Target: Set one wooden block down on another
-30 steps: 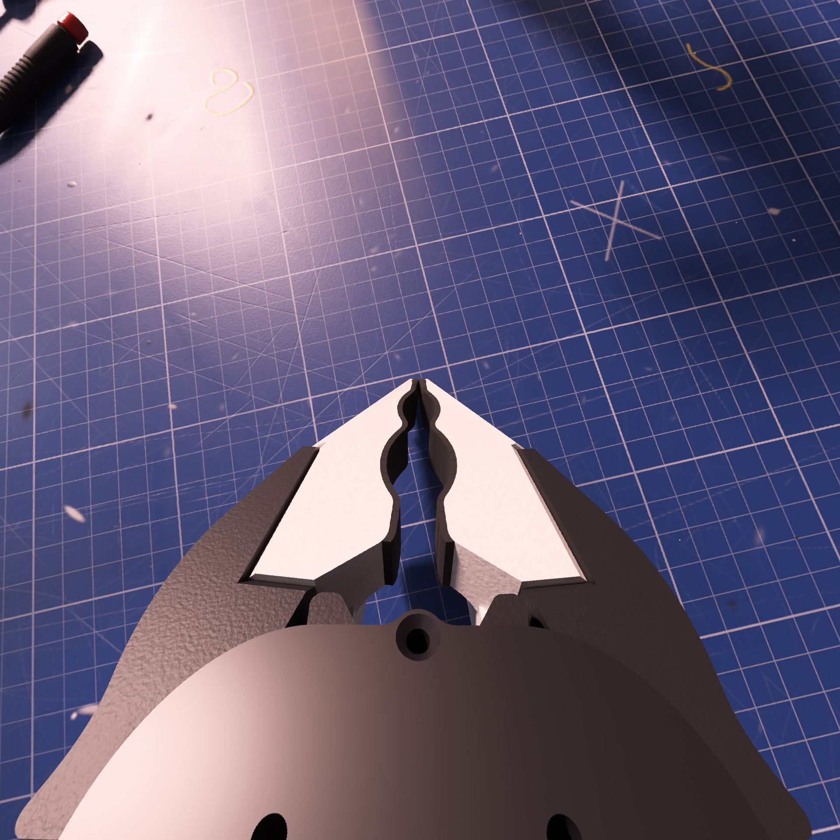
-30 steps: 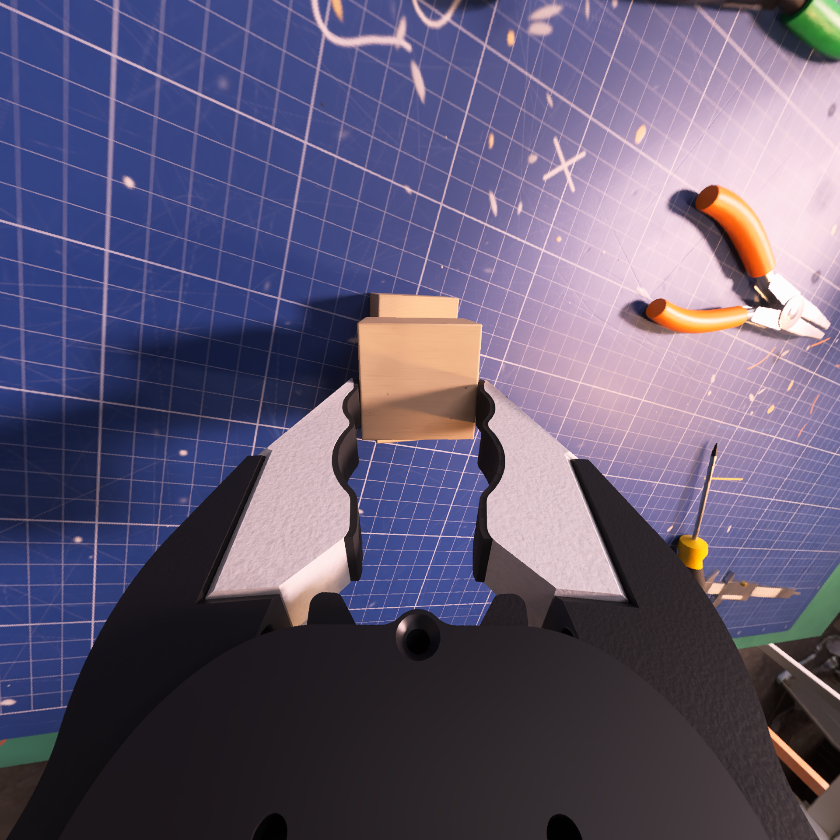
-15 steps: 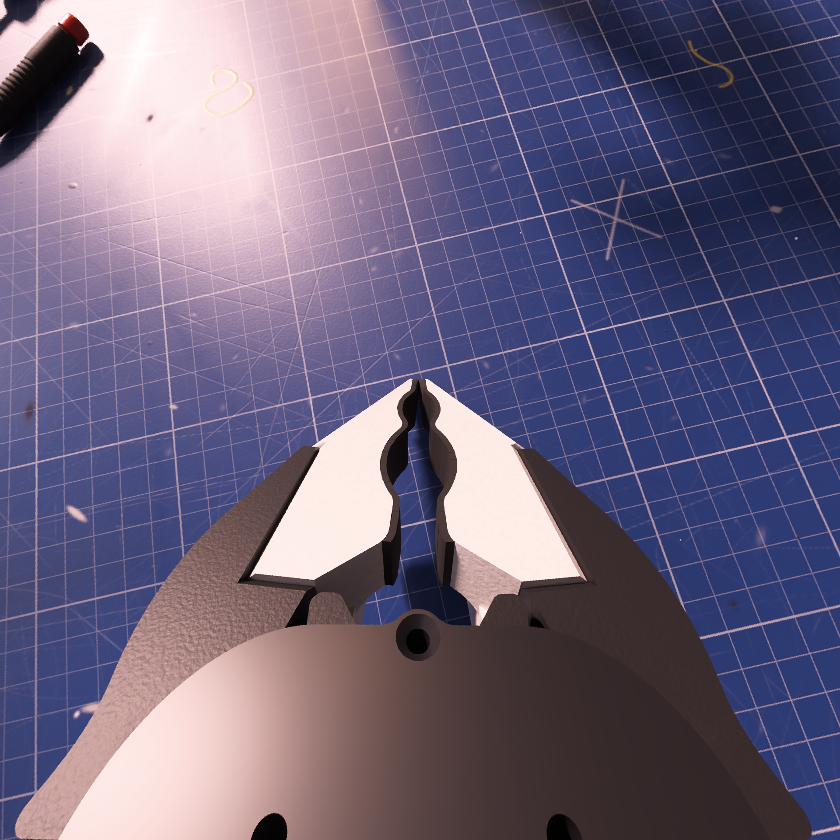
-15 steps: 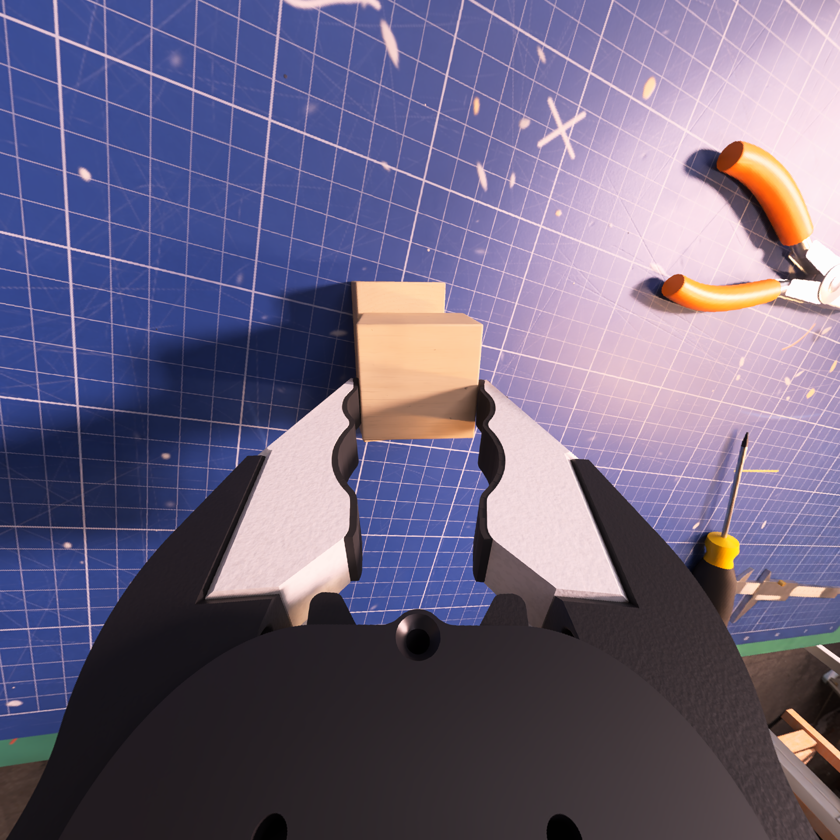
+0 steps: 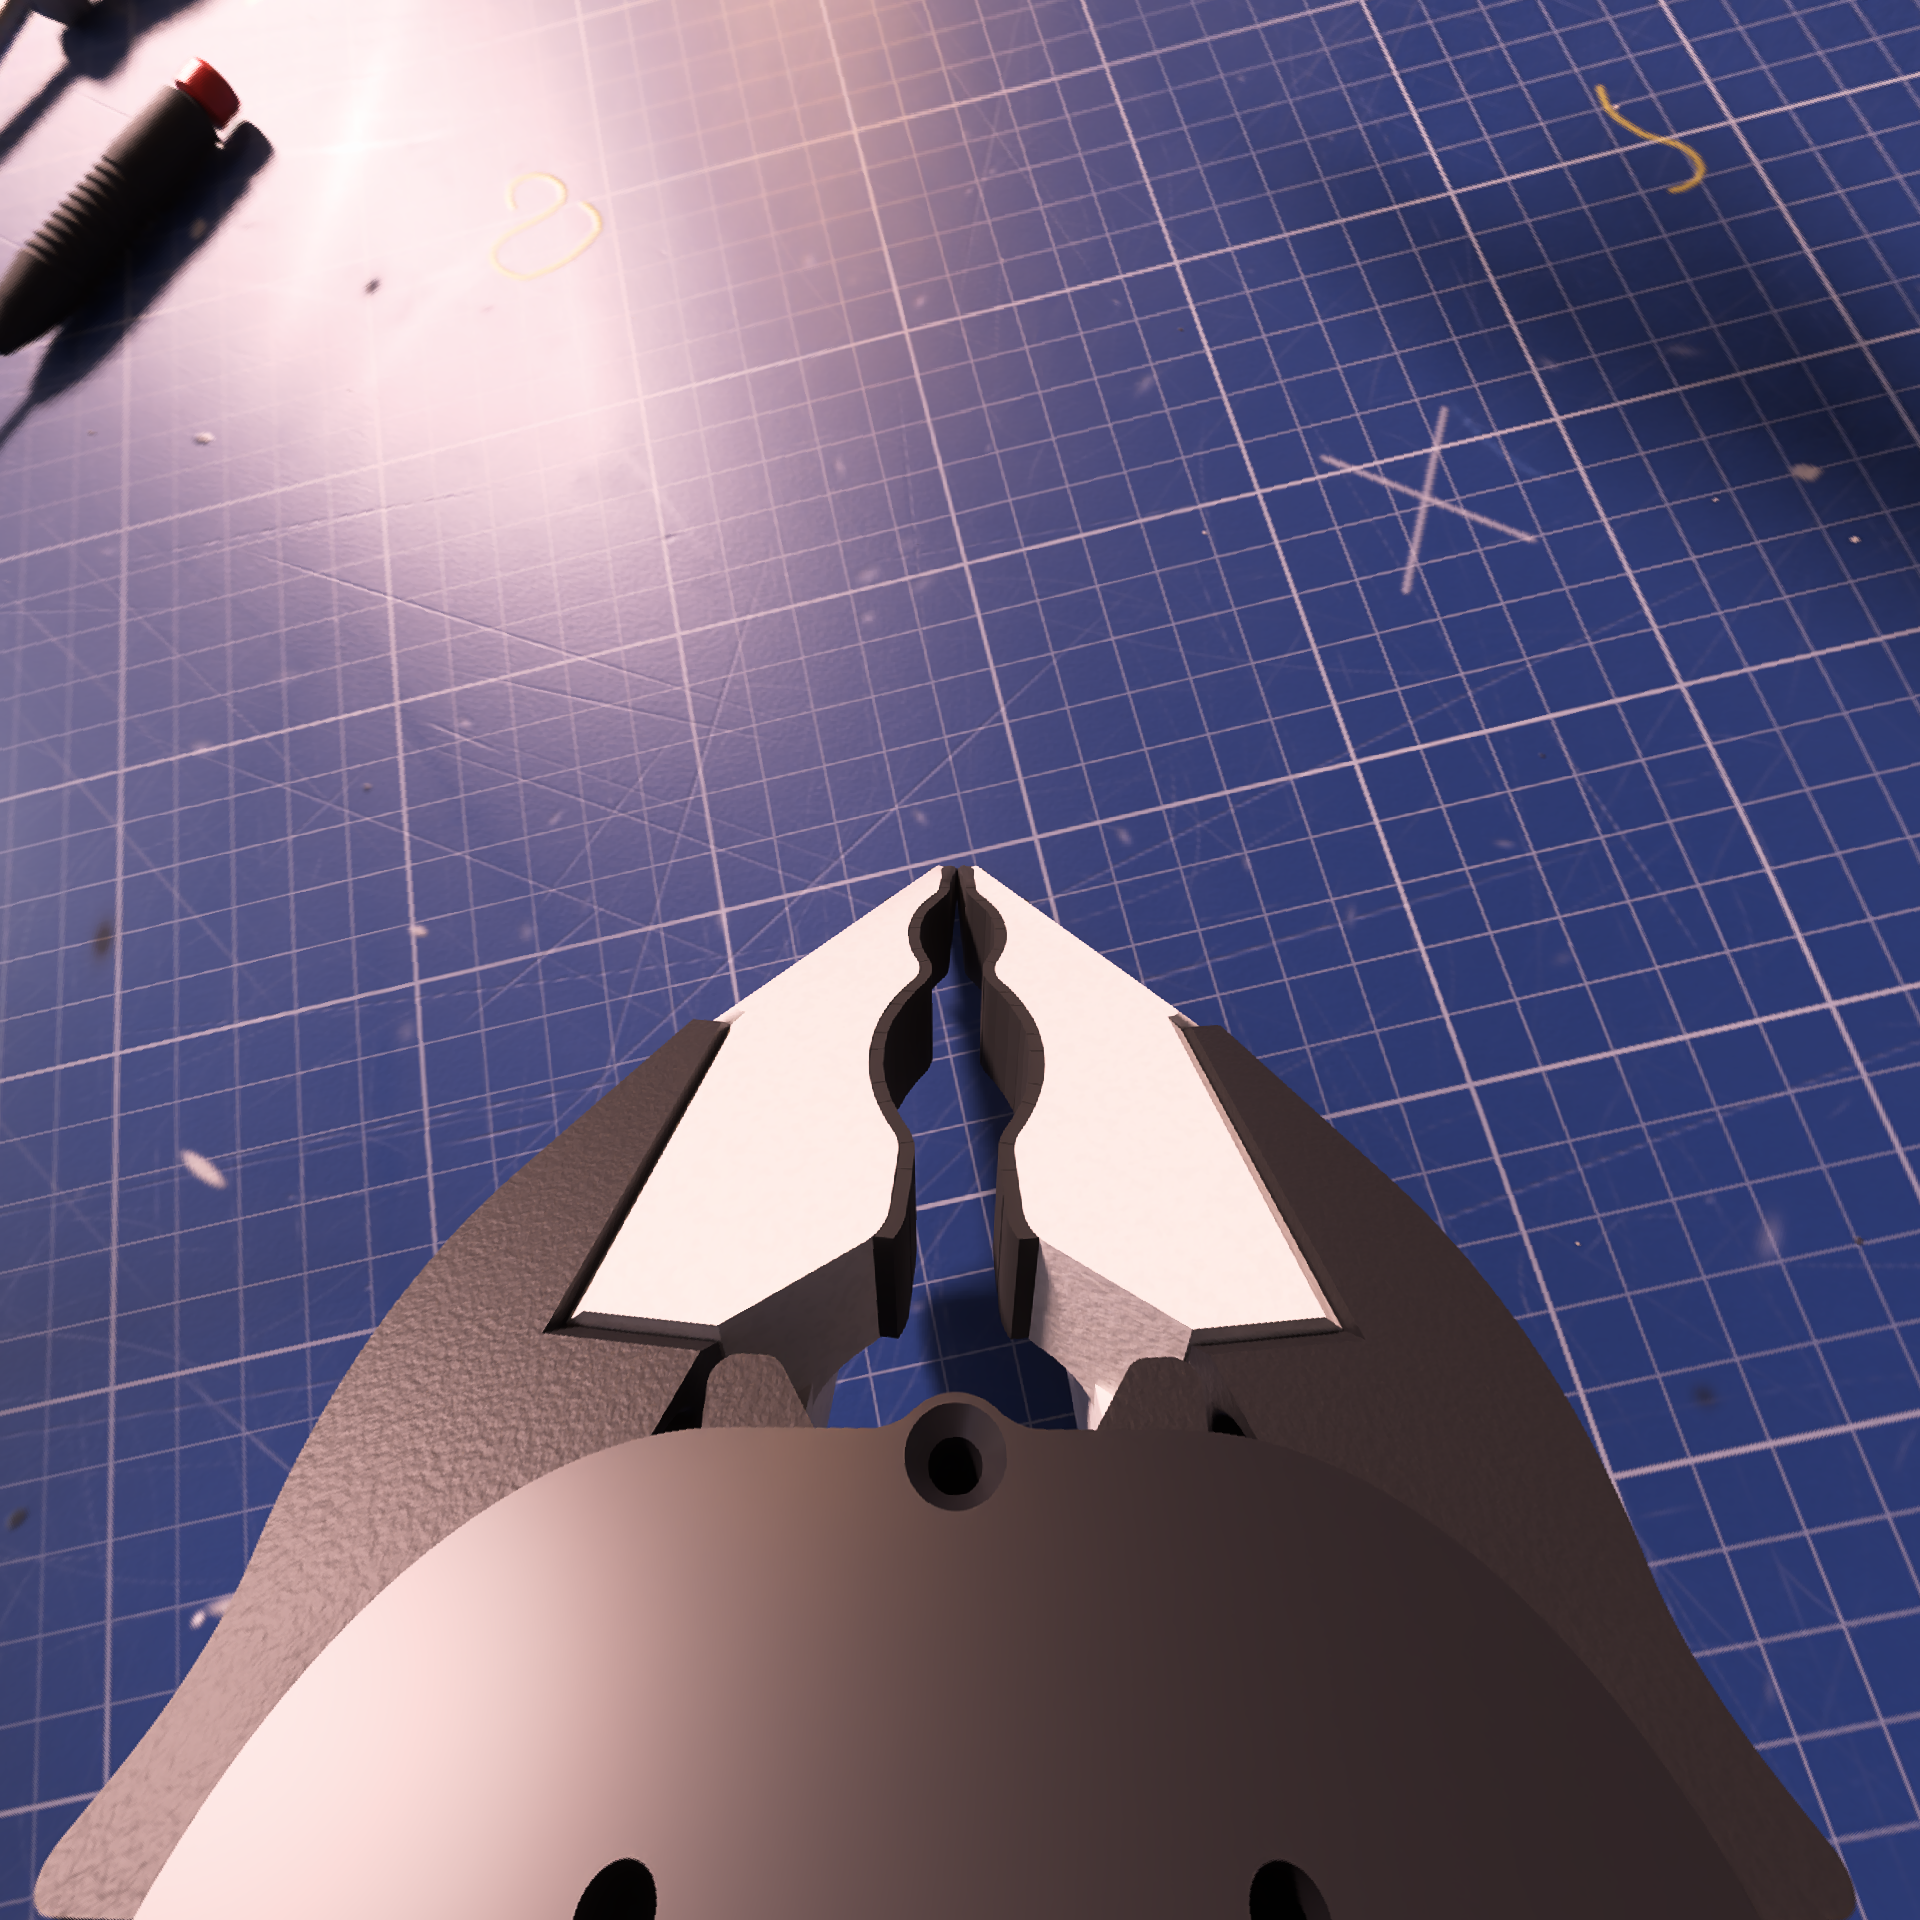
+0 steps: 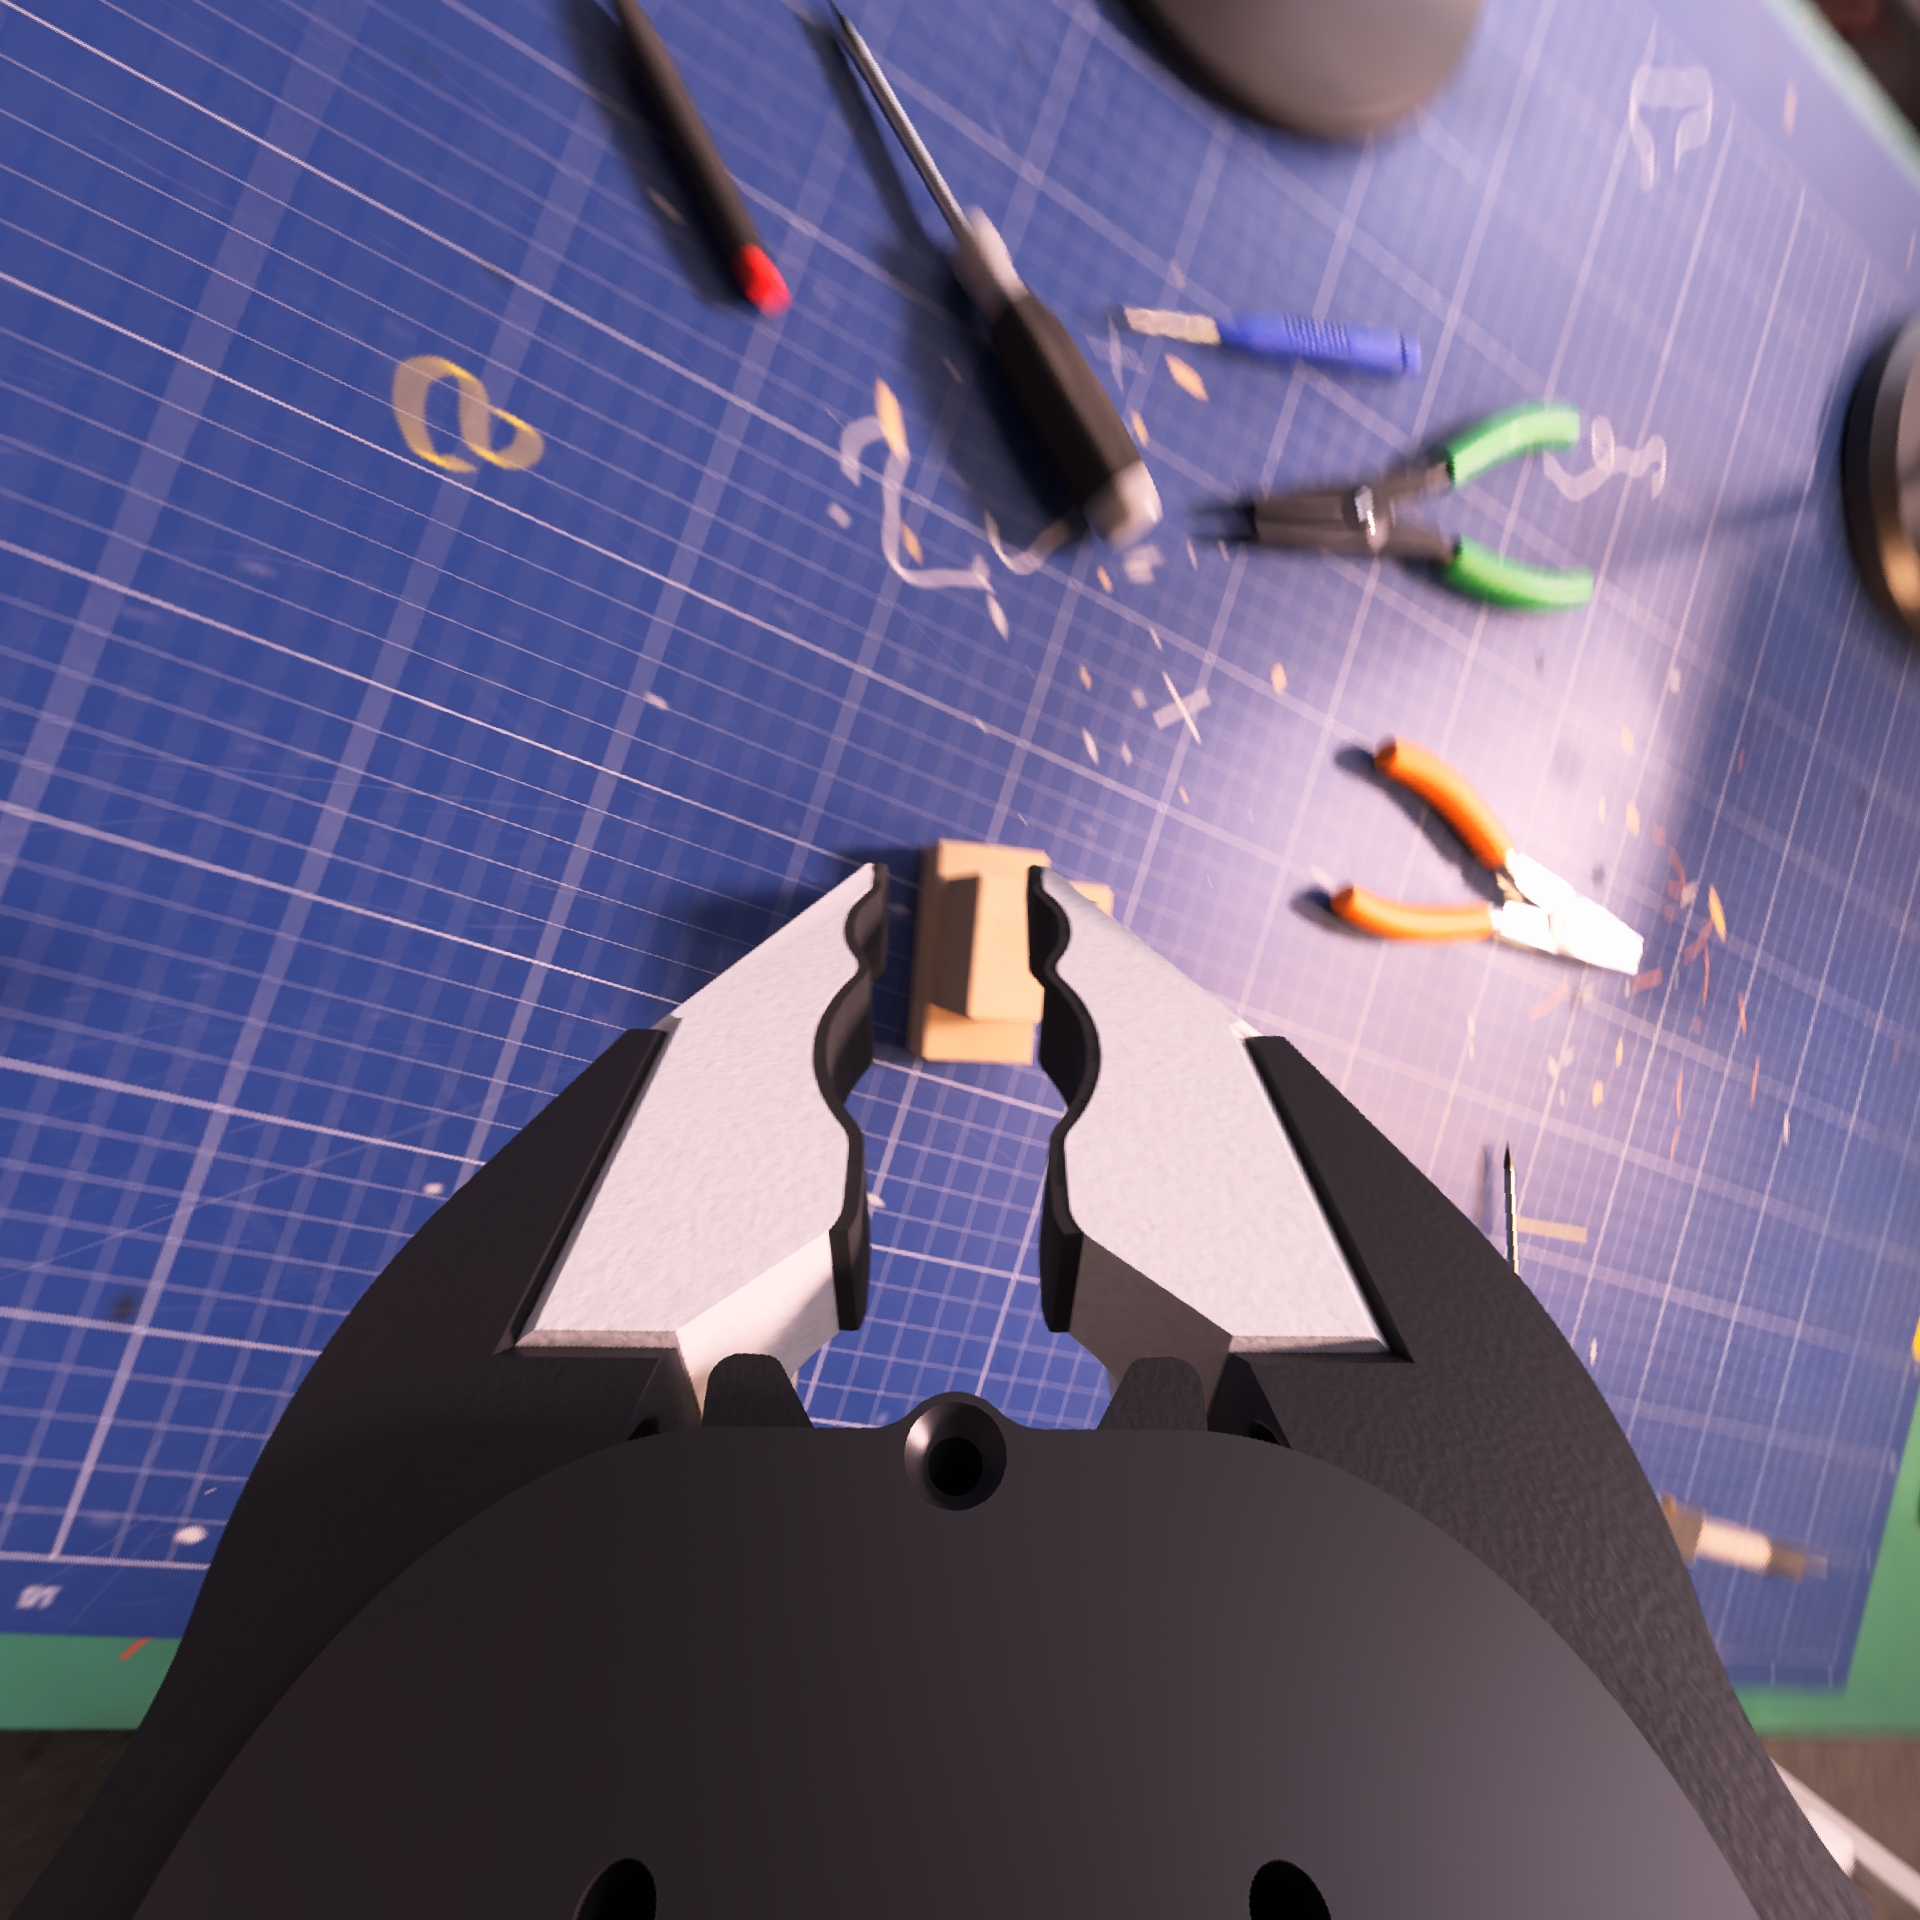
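Two pale wooden blocks lie stacked on the blue cutting mat [image 6: 416,831] in the right wrist view. The upper block [image 6: 1006,945] rests on the lower block [image 6: 971,1039]. My right gripper [image 6: 956,883] is open and empty, well above the stack, which shows through the gap between its fingertips. The right finger [image 6: 1143,1091] hides part of the upper block. My left gripper [image 5: 956,878] is shut with nothing in it, over bare mat [image 5: 1039,520]. No block shows in the left wrist view.
Right of the stack lie orange-handled pliers [image 6: 1455,894]. Farther off are green-handled pliers [image 6: 1455,520], a black screwdriver [image 6: 1039,384], a red-tipped pen [image 6: 707,177] and a blue craft knife [image 6: 1309,343]. A black marker [image 5: 114,208] lies at the left view's top left.
My right gripper has let go of the block, which now sits on the other one. It has risen and drawn back, with its fingers closer together. The left gripper has not moved.
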Available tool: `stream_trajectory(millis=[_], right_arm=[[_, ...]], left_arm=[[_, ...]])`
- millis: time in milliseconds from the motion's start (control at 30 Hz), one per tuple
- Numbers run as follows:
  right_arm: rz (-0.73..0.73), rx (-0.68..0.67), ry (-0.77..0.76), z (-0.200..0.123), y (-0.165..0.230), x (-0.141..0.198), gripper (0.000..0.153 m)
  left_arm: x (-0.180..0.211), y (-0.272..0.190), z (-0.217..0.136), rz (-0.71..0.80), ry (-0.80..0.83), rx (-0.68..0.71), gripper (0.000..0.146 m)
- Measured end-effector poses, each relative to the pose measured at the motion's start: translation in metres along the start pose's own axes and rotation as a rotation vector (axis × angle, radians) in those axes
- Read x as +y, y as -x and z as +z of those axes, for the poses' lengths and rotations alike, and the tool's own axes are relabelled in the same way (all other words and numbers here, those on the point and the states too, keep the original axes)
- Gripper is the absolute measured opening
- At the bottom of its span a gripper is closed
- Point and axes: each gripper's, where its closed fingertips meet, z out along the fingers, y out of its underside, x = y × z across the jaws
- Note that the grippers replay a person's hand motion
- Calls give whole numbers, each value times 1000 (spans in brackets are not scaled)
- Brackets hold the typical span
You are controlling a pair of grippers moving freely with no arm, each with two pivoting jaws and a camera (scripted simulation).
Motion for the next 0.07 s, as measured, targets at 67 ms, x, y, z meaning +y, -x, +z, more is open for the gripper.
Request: stream_trajectory(millis=[67], right_arm=[[-65,-40,-82,-16,20,-19,10]], left_arm=[[-1,4,-1,-1,-14,-27,0]])
